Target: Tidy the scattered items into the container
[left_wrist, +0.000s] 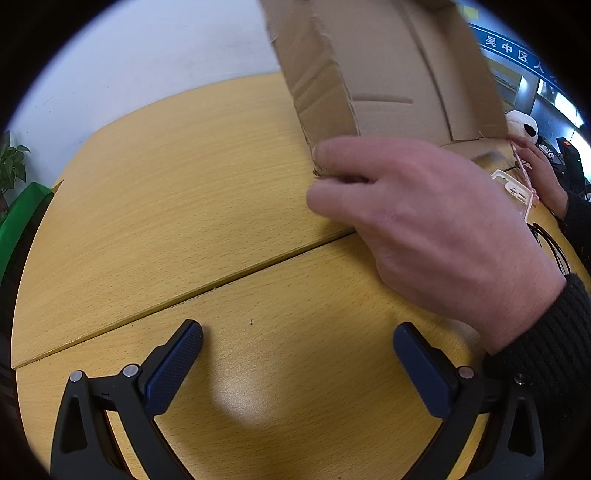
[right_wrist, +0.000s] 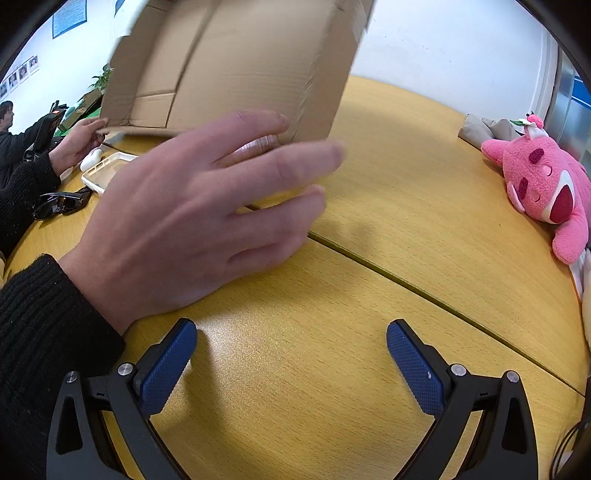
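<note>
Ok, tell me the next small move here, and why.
Probably set the tilted brown cardboard box down flat on the yellow wooden table. Bare hands hold it off the surface with its opening facing the cameras, while both claws, left and right, are open and hold nothing, so nothing can be tidied in yet.

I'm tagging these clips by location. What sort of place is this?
Probably an office or meeting room: a large wooden table, a blue sign with Chinese lettering, notices on the wall, and a person seated at a desk.
</note>
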